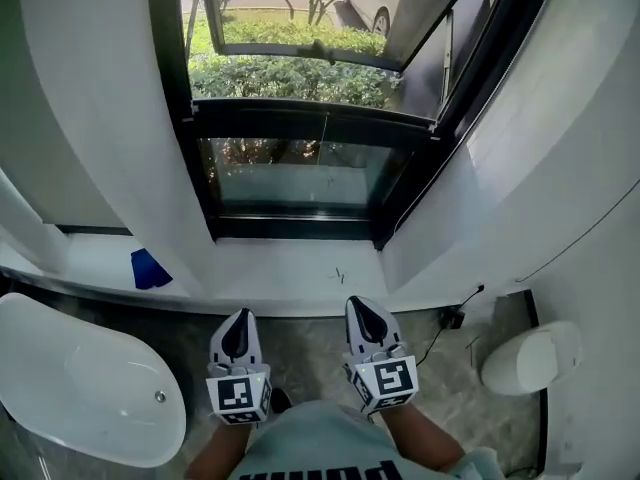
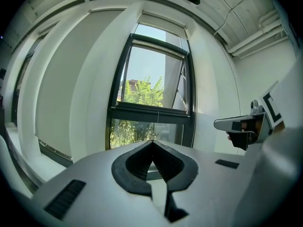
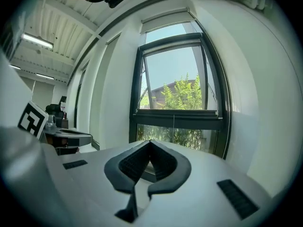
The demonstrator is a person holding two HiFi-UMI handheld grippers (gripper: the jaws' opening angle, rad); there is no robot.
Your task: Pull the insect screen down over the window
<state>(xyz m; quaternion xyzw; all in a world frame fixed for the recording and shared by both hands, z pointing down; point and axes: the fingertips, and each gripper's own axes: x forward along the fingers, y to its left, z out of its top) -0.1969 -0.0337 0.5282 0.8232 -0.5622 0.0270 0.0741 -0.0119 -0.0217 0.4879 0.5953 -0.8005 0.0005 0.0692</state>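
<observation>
Standing well ahead of tools [image 1: 241, 318] [image 1: 356, 306]: window [image 1: 300, 173]

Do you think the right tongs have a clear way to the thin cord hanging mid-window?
Probably yes: nothing stands between the right tongs and the cord, though they are shut and short of the window.

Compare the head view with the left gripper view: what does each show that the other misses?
Only the head view: the white bathtub at lower left, a blue object on the ledge, and what looks like a toilet at right. Only the left gripper view: the top edge of the window, a white housing above it, and the ceiling. Both: that dark-framed window with its upper sash tilted open, greenery outside, and the left gripper and right gripper, jaws shut, nothing between them.
</observation>
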